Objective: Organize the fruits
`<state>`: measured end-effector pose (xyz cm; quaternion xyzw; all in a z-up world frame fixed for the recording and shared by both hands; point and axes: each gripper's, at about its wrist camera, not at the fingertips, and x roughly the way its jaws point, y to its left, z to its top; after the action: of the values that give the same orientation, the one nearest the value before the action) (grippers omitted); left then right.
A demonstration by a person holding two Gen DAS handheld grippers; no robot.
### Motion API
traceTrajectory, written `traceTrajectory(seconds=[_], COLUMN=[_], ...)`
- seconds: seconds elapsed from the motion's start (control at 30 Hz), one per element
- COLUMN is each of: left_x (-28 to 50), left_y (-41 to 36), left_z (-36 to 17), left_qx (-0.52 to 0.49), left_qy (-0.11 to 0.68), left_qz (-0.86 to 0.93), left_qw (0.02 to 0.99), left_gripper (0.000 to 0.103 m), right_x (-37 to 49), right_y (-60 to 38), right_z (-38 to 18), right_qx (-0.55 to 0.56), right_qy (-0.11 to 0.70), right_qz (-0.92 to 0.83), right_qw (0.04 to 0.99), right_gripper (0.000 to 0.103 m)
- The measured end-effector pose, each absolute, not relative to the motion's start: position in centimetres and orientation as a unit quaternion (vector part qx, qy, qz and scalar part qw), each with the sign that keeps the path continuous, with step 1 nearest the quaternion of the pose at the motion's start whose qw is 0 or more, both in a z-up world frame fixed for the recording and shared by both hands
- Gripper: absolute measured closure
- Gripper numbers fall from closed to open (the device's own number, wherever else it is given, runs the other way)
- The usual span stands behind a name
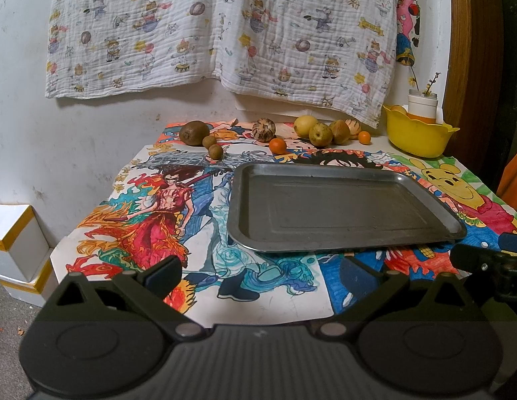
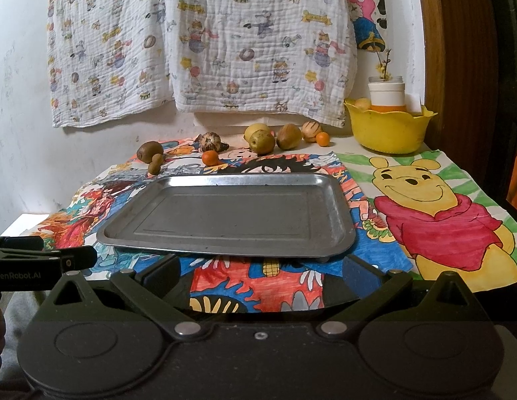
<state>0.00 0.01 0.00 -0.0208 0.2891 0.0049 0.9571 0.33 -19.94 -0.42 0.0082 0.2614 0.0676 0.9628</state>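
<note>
An empty metal tray [image 1: 342, 236] [image 2: 225, 243] lies mid-table on colourful drawings. Behind it, along the wall, stands a row of fruit: a large kiwi [image 1: 193, 133] [image 2: 149, 151] with two small kiwis [image 1: 215, 151] [image 2: 155, 164], a striped round fruit [image 1: 263, 129] [image 2: 208, 140], a small orange [image 1: 278, 145] [image 2: 210, 158], a lemon [image 1: 305, 125] [image 2: 256, 131], pears [image 1: 320, 134] [image 2: 262, 142] and another small orange [image 1: 364, 137] [image 2: 322, 138]. My left gripper [image 1: 262, 271] and right gripper [image 2: 262, 271] are both open and empty, at the table's near edge in front of the tray.
A yellow bowl [image 1: 418, 136] [image 2: 388, 126] holding a white jar [image 1: 422, 103] [image 2: 387, 93] stands at the back right. A printed cloth [image 1: 225, 26] hangs on the wall. White boxes [image 1: 15, 243] stand left of the table. The other gripper shows at each view's edge [image 1: 485, 263] [image 2: 41, 263].
</note>
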Motion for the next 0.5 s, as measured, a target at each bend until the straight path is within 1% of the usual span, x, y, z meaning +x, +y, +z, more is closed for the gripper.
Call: traceTrajectory(seconds=[0.5], left_x=[0.00], left_y=[0.02], left_z=[0.01], left_qx=[-0.022], left_qy=[0.289], left_qz=[0.005], left_qw=[0.957], left_gripper=[0.000], right_x=[0.38], right_y=[-20.14], right_z=[-0.21], right_qx=[0.008], right_qy=[0.262], right_qz=[0.069], right_qw=[0.963], right_gripper=[0.000])
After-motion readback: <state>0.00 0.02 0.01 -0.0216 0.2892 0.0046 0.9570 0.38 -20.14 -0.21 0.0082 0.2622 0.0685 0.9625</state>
